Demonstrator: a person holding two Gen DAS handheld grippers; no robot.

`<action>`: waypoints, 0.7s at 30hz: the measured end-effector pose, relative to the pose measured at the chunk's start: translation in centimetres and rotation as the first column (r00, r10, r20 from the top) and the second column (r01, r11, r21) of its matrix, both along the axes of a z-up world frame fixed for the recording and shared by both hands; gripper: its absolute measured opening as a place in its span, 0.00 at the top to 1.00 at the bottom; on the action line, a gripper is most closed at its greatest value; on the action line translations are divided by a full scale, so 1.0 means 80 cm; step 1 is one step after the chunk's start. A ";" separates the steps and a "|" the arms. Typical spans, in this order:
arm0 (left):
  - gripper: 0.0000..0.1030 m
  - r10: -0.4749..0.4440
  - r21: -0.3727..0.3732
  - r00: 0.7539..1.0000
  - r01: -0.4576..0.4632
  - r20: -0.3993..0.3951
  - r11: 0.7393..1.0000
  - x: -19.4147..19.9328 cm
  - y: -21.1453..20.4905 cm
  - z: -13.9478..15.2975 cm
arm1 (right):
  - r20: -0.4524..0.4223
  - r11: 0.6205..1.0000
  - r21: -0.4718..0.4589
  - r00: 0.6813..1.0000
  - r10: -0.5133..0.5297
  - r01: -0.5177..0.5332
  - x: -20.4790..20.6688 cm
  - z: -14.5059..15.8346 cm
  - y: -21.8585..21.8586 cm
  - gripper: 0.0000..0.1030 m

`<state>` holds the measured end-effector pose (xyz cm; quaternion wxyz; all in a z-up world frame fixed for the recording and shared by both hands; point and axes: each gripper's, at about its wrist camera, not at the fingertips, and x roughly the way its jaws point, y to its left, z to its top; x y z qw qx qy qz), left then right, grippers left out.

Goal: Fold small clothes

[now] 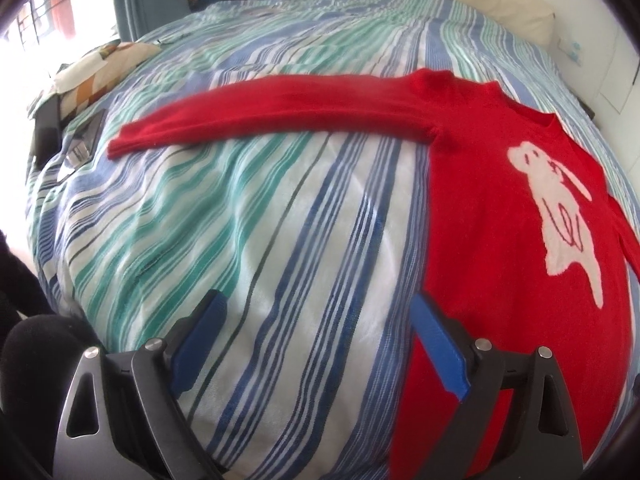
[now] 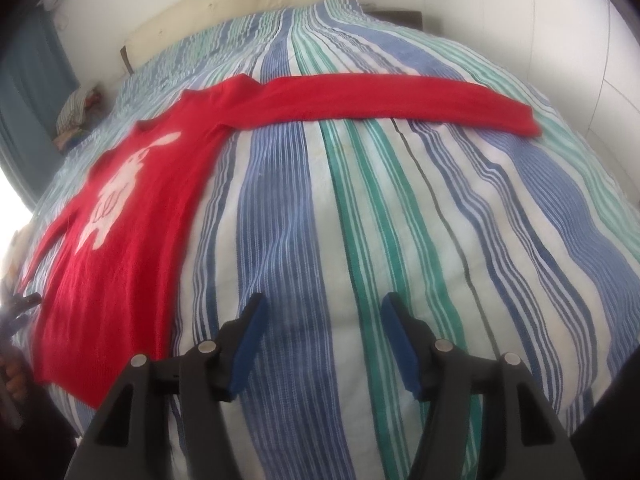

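A red sweater lies flat on the striped bedspread, front up (pale rabbit showing), both sleeves stretched straight out from the shoulders; left gripper hangs just off the sweater's side edge near the hem, jaws spread wide, nothing between them; right gripper sits off the sweater's other side edge, over bare stripes, jaws apart and empty.

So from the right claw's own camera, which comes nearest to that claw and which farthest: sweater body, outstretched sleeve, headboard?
1. Sweater body, lower left, beside the right claw.
2. Outstretched sleeve, lying across the bed ahead.
3. Headboard, top, at the bed's far end.
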<state>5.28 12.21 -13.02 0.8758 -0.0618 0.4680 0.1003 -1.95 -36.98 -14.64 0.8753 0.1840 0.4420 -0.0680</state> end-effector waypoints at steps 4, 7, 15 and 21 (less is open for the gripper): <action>0.09 0.017 -0.018 1.000 -0.017 0.012 1.000 0.001 0.006 0.001 | 0.090 0.990 0.130 0.994 -0.057 0.045 0.000 0.026 -0.043 0.43; 0.09 0.027 -0.025 1.000 -0.026 0.016 0.999 0.002 0.008 0.001 | 0.130 0.973 0.196 0.981 -0.146 0.119 0.019 0.045 -0.106 0.43; 0.09 0.021 0.014 1.000 -0.021 0.012 1.000 0.001 0.003 -0.003 | 0.000 0.740 0.592 0.919 -0.395 0.319 0.051 -0.030 -0.235 0.43; 0.09 0.030 0.023 1.000 -0.030 0.004 0.999 0.004 0.002 -0.006 | 0.037 0.665 0.648 0.857 -0.515 0.371 0.064 -0.056 -0.285 0.53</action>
